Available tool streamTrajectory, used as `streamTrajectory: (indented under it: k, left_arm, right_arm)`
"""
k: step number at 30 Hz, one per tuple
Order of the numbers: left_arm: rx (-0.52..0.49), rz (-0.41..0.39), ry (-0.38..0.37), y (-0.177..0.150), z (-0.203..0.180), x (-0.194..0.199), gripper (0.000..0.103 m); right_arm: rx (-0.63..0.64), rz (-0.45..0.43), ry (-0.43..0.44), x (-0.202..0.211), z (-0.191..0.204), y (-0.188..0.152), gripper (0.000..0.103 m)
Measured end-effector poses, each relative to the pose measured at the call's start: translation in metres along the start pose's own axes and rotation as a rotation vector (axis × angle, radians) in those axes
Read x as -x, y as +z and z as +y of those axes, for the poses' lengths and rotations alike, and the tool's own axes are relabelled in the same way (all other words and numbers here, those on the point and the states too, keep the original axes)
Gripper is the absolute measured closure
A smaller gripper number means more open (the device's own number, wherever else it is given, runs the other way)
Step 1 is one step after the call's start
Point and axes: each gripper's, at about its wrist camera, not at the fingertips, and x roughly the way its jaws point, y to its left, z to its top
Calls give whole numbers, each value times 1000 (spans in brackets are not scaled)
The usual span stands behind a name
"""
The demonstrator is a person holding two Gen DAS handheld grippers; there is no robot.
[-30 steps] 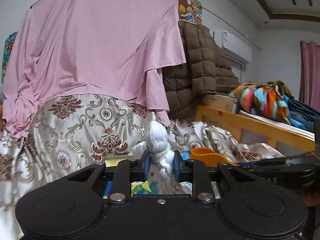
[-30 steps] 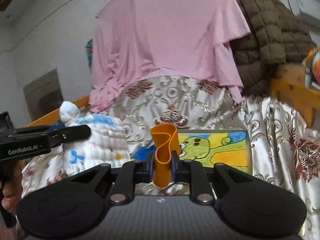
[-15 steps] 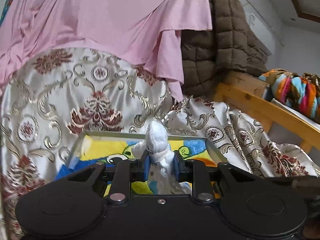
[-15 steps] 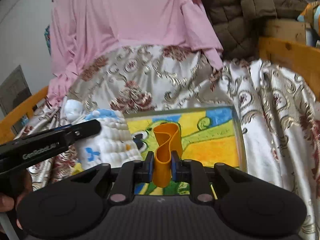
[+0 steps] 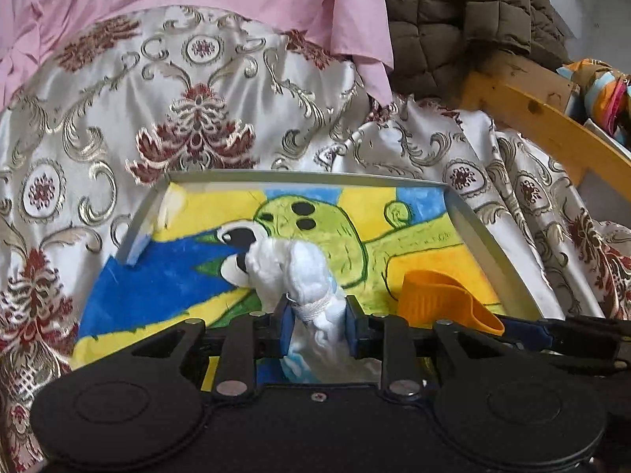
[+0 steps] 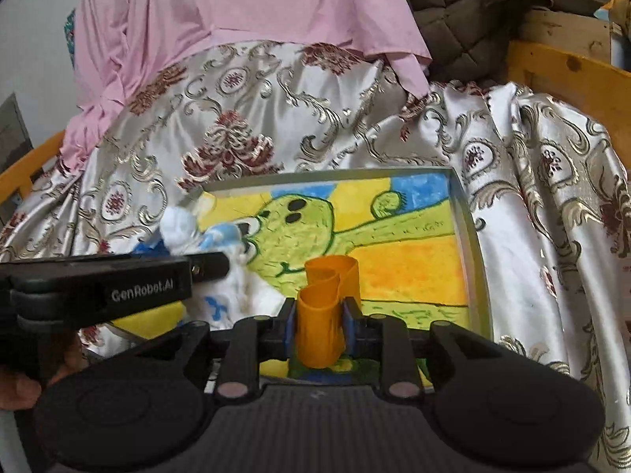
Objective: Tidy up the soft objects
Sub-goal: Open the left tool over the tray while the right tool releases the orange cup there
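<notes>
Fingers (image 5: 284, 329) of left gripper (image 5: 317, 325) flank the tied neck of white bundle (image 5: 299, 272). The jaws have just been opening, and cloth fills the gap between them. Pads look to be touching it on both sides, so the grip reads as slackened, not let go.

Right gripper (image 6: 319, 327): the jaws have also just been opening. Orange cup (image 6: 327, 303), folded on itself, stands upright between them and seems to have sprung out to meet the pads; contact on both sides.

Both grippers tilt down over tray (image 5: 473, 228), which lies on bedspread (image 5: 197, 98). Bundle is over the tray's near-left part, cup toward its near-right edge, the two apart.

Judgement: a drop-off of both soft pieces at once, spaced so neither lands on the other. Bundle is held at its knot, likely because that is the firmest part. Cannot tell whether either piece rests on the tray floor.
</notes>
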Motion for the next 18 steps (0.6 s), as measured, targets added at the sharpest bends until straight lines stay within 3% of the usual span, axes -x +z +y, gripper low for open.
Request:
streamTrajectory:
  k: [9, 18]
  left_arm:
    - [45, -37, -18, -5, 1, 27, 41]
    - [97, -253, -20, -21, -2, 120, 19]
  right_arm:
    - [34, -45, -36, 23, -3, -5, 42]
    - [67, -235, -10, 106, 1, -4, 13]
